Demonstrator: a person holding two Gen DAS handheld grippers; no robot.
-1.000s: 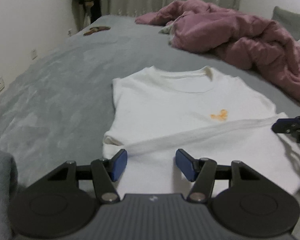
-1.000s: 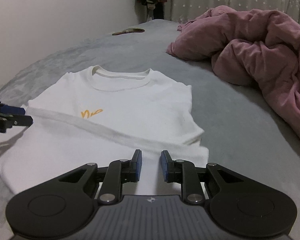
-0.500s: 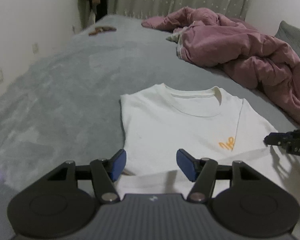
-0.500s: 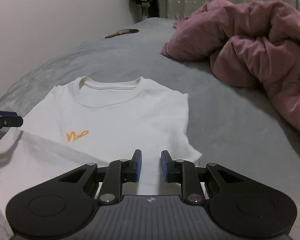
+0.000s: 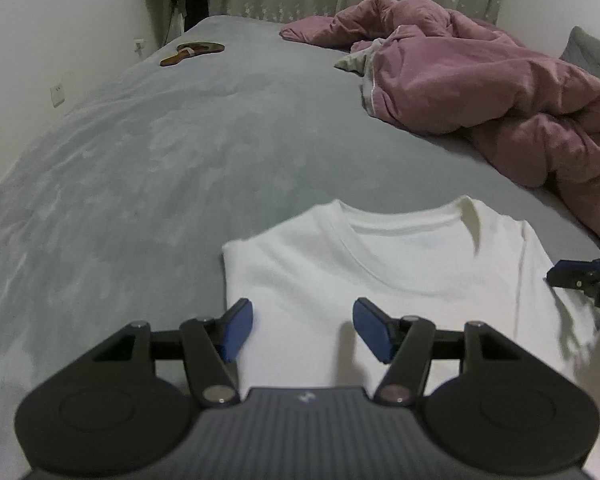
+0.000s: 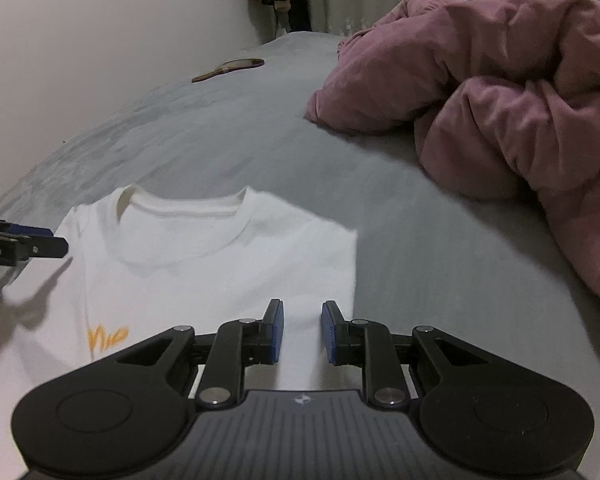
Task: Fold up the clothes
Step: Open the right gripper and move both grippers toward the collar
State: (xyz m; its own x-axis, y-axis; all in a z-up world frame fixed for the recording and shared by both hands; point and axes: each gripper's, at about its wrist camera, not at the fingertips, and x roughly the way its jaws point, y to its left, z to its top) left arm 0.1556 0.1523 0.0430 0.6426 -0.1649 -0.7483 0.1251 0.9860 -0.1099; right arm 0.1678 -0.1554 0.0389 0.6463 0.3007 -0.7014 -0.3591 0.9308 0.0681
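A white T-shirt (image 5: 384, 276) lies flat on the grey bed, collar towards the far side; in the right wrist view (image 6: 204, 264) it shows a small orange print (image 6: 107, 336). My left gripper (image 5: 302, 330) is open and empty above the shirt's left part. My right gripper (image 6: 301, 330) is open with a narrow gap, empty, above the shirt's right part. The right gripper's tip (image 5: 580, 280) shows at the right edge of the left wrist view; the left gripper's tip (image 6: 32, 245) shows at the left edge of the right wrist view.
A crumpled pink duvet (image 5: 492, 92) fills the bed's right side, also in the right wrist view (image 6: 500, 100). A brown wooden object (image 5: 192, 51) lies at the far left of the grey bed (image 5: 160, 168). A white wall (image 6: 100, 40) runs along the left.
Both grippers have moved forward over the shirt towards the collar. The folded-up hem seen across the shirt earlier has dropped below the frame. Both stay open.
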